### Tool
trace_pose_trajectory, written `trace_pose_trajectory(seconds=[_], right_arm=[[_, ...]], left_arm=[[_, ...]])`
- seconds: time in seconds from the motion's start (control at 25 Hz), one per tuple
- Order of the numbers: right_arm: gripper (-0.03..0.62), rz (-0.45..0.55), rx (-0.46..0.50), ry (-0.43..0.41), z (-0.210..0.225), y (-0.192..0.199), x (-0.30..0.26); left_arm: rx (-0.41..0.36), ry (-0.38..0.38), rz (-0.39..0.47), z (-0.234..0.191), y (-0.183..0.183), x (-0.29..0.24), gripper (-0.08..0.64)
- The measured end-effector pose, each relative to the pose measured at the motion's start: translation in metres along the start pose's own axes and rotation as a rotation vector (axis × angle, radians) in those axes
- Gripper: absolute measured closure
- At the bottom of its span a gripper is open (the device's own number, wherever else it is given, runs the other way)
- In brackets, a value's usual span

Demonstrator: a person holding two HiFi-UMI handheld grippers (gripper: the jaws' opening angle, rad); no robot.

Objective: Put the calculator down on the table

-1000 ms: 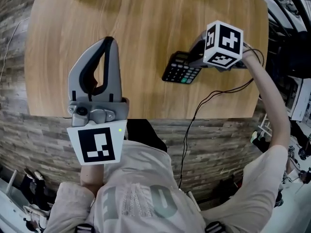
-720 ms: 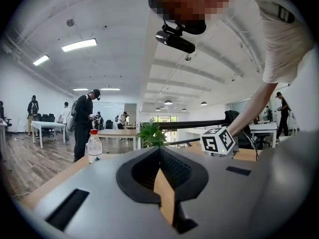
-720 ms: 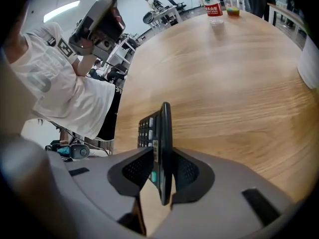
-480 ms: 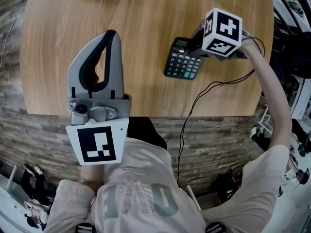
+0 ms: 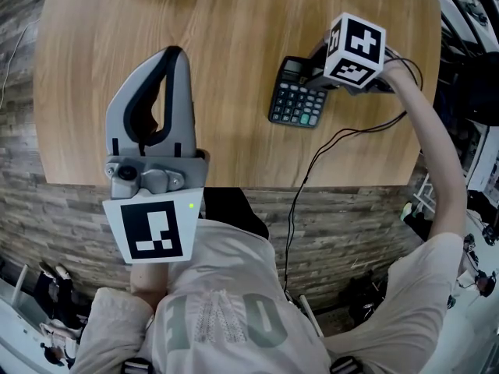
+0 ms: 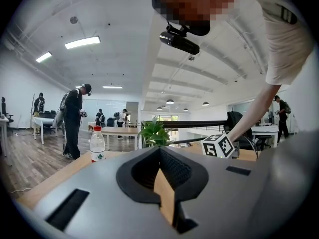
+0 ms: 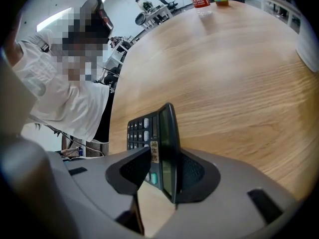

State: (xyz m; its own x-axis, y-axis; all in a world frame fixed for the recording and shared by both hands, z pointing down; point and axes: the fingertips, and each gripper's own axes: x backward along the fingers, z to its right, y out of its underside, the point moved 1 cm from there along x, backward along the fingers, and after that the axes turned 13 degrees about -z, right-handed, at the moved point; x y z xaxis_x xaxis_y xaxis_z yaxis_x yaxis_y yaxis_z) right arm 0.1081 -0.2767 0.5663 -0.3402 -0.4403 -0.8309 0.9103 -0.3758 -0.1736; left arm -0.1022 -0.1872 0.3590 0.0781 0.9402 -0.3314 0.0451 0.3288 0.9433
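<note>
We count one calculator (image 5: 296,104), one round wooden table (image 5: 234,22) and two grippers. The calculator is toward 3 o'clock on the table and looks to lie on the wood. Its display end is between the jaws of the right gripper (image 7: 162,156), which are opening; it leans against one pad and the other stands just off its face. In the head view the marker cube (image 5: 355,51) covers that end. The left gripper (image 5: 175,57) hovers at 9 o'clock, tips together on nothing. One red-capped bottle (image 7: 201,0) stands at the far rim, and one cable (image 5: 312,181) hangs over the near edge.
</note>
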Motion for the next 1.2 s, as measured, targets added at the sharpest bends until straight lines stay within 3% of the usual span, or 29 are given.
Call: trace_pose_trajectory(seconds=[0.32, 0.64, 0.92, 1.2], right_arm=[[0.43, -0.004, -0.033, 0.07, 0.003, 0.002, 0.001], [0.313, -0.019, -0.072, 0.247, 0.017, 0.002, 0.008], [0.311, -0.001, -0.167, 0.468, 0.007, 0.004, 0.029], [0.302, 0.107, -0.258, 0.689, -0.024, -0.001, 0.102]], left_arm=[[0.011, 0.029, 0.01, -0.001, -0.002, -0.002, 0.551], [0.017, 0.057, 0.062, -0.005, -0.02, 0.004, 0.551], [0.016, 0.067, 0.127, -0.015, -0.044, 0.019, 0.551], [-0.017, 0.086, 0.24, -0.015, -0.083, 0.044, 0.551]])
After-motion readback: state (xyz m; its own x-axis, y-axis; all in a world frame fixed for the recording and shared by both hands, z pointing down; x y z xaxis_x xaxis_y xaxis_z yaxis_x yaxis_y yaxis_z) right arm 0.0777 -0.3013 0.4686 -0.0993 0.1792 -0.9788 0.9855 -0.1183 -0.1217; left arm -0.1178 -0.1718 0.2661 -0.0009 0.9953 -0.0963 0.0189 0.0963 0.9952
